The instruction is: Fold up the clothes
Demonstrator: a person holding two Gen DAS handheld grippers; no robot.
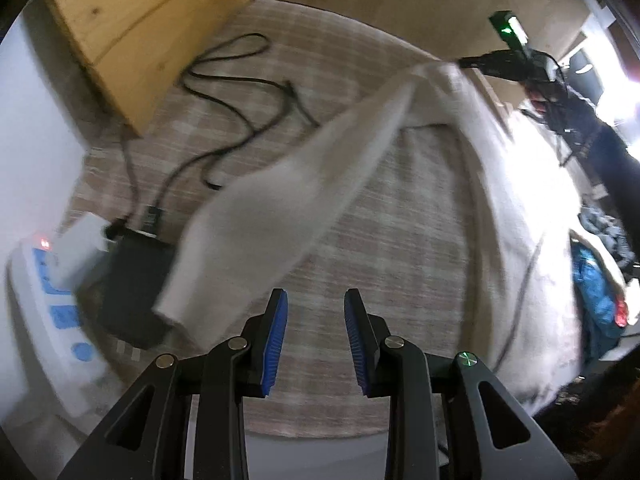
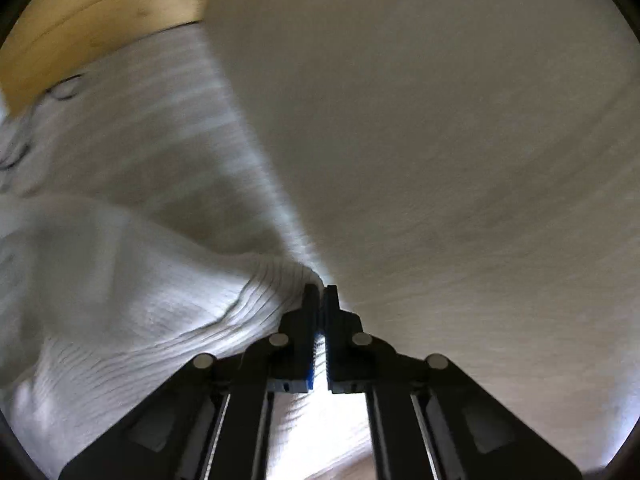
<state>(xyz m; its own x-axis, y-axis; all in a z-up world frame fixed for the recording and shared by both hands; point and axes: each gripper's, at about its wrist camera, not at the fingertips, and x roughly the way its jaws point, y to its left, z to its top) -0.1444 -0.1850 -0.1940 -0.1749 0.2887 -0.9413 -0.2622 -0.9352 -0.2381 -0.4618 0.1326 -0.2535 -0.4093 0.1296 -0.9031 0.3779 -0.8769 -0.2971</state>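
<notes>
A white ribbed knit garment (image 1: 516, 208) hangs in the air over a checked rug (image 1: 400, 248), and one long sleeve (image 1: 256, 224) trails down to the left. In the left wrist view my right gripper (image 1: 468, 62) holds the garment's top edge at upper right. My left gripper (image 1: 316, 300) is open above the rug, with nothing between its blue pads, just right of the sleeve's cuff. In the right wrist view my right gripper (image 2: 321, 292) is shut on a bunched fold of the white garment (image 2: 132, 304), which fills the left of that view.
A wooden box (image 1: 132, 36) stands at the upper left. Black cables (image 1: 240, 92) run across the rug to a black adapter (image 1: 136, 280) and a white power strip (image 1: 52, 292) at the left. A pile of blue clothes (image 1: 596, 280) lies at the right edge.
</notes>
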